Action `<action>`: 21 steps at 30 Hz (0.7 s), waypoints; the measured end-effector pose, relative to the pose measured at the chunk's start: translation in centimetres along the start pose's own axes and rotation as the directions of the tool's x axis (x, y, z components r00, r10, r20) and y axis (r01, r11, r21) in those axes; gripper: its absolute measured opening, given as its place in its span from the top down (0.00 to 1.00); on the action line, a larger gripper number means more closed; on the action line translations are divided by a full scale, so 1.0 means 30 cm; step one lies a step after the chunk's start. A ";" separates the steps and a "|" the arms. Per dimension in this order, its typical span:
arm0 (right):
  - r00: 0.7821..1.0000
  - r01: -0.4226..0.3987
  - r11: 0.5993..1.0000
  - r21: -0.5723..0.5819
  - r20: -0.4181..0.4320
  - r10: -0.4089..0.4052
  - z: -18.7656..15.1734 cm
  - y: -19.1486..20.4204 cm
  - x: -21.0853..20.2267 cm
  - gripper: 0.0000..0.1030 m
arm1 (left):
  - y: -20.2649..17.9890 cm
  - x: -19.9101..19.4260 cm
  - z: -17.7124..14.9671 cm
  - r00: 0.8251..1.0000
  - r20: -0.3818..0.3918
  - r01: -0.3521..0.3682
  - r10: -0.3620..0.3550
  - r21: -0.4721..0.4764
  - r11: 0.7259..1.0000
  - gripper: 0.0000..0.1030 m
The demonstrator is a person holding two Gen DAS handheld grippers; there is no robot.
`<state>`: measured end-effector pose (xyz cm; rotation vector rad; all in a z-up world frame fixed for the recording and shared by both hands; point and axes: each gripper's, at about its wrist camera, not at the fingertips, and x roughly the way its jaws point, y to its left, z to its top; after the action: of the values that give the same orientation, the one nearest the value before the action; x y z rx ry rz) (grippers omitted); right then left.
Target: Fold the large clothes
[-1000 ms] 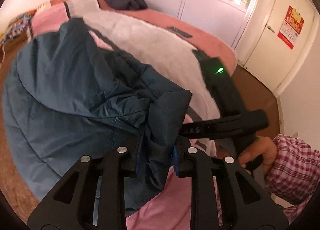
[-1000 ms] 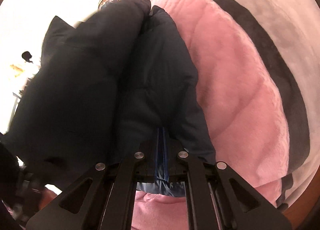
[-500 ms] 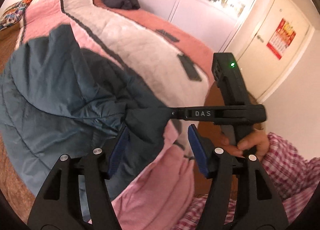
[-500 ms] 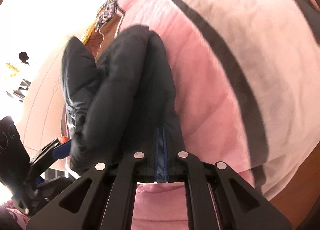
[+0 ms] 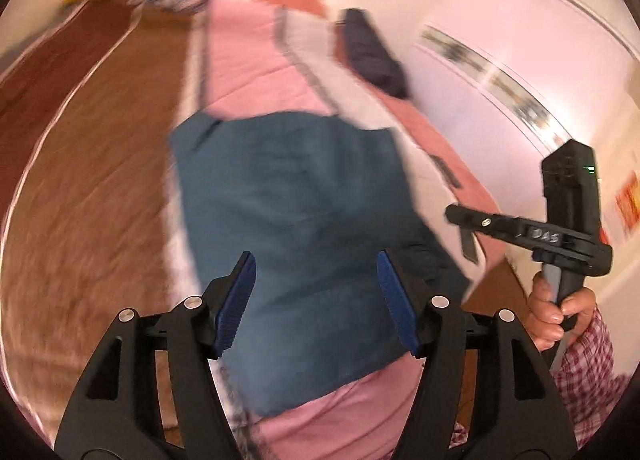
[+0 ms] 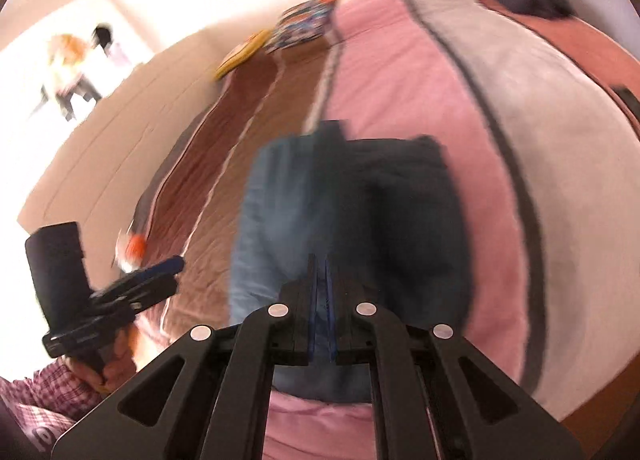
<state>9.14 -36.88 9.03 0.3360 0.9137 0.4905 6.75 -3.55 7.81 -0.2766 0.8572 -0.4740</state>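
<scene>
My left gripper [image 5: 316,302] is open, with its blue pads [image 5: 236,302] spread wide and nothing between them. The dark teal jacket [image 5: 304,227] lies folded on the pink-and-grey blanket [image 5: 256,59] of the bed, directly ahead of and below the left gripper, clear of both pads. Both views are motion-blurred.

My right gripper [image 6: 321,302] has its jaws brought together. In the right wrist view the near edge of the jacket [image 6: 360,219] sits directly at the fingertips, but I cannot tell whether cloth is pinched between them. In the left wrist view the right gripper [image 5: 460,215] appears lifted off to the right of the jacket, apart from it.

A second dark garment [image 5: 372,51] lies farther up the bed, well apart from the jacket.
</scene>
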 end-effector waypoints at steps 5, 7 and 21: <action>0.996 0.000 1.000 -0.010 -0.091 -0.001 0.077 0.038 0.150 0.93 | 0.089 0.037 -0.086 0.999 -0.039 -0.037 0.035 -0.065 0.997 0.39; 0.988 0.075 0.997 0.010 -0.134 -0.073 0.099 -0.006 0.223 0.96 | 0.112 0.037 -0.102 0.998 -0.047 -0.038 0.035 -0.072 0.997 0.39; 0.965 0.200 0.958 0.208 -0.212 -0.156 -0.073 -0.263 0.314 1.00 | 0.179 0.091 -0.107 0.997 -0.083 -0.012 0.003 -0.107 0.994 0.38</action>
<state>14.25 -38.30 -2.26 0.4140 1.1827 0.2534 7.33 -0.43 1.76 -0.3544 0.9656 -0.4353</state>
